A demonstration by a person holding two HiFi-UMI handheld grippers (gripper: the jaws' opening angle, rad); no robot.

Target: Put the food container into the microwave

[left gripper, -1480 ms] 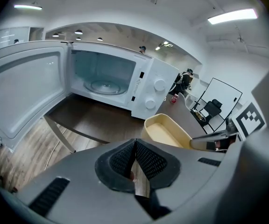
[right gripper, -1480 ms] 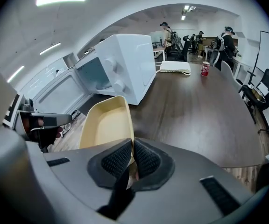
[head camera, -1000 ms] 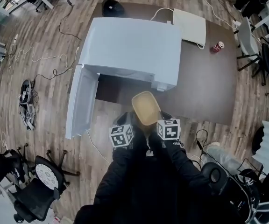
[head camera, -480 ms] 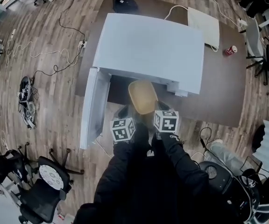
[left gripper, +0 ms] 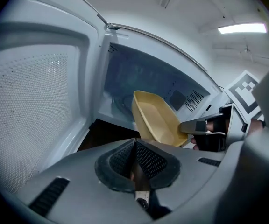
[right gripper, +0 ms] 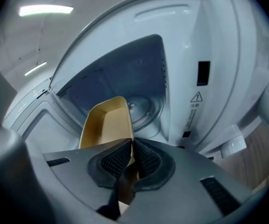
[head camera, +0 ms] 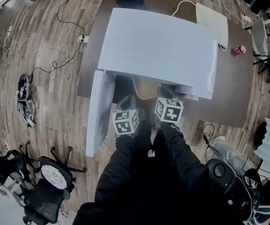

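A tan, empty food container (head camera: 144,87) is partly inside the mouth of the white microwave (head camera: 158,46), tilted, its far end hidden under the microwave's top. My right gripper (head camera: 162,97) is shut on the container's near rim (right gripper: 104,125), with the jaws (right gripper: 130,155) pinching its edge. The glass turntable (right gripper: 146,108) lies beyond it. My left gripper (head camera: 129,103) hovers just left of the container, jaws shut (left gripper: 135,146) with nothing in them. In the left gripper view the container (left gripper: 155,120) hangs ahead and to the right. The microwave door (head camera: 100,111) stands swung open at the left.
The microwave sits on a dark brown table (head camera: 233,93) with a red can (head camera: 239,49) and a flat white device (head camera: 212,18) at the back right. Office chairs (head camera: 50,177) and cables (head camera: 27,97) are on the wood floor to the left.
Both grippers have moved forward toward the microwave. The container has gone from in front of the opening to partly inside it.
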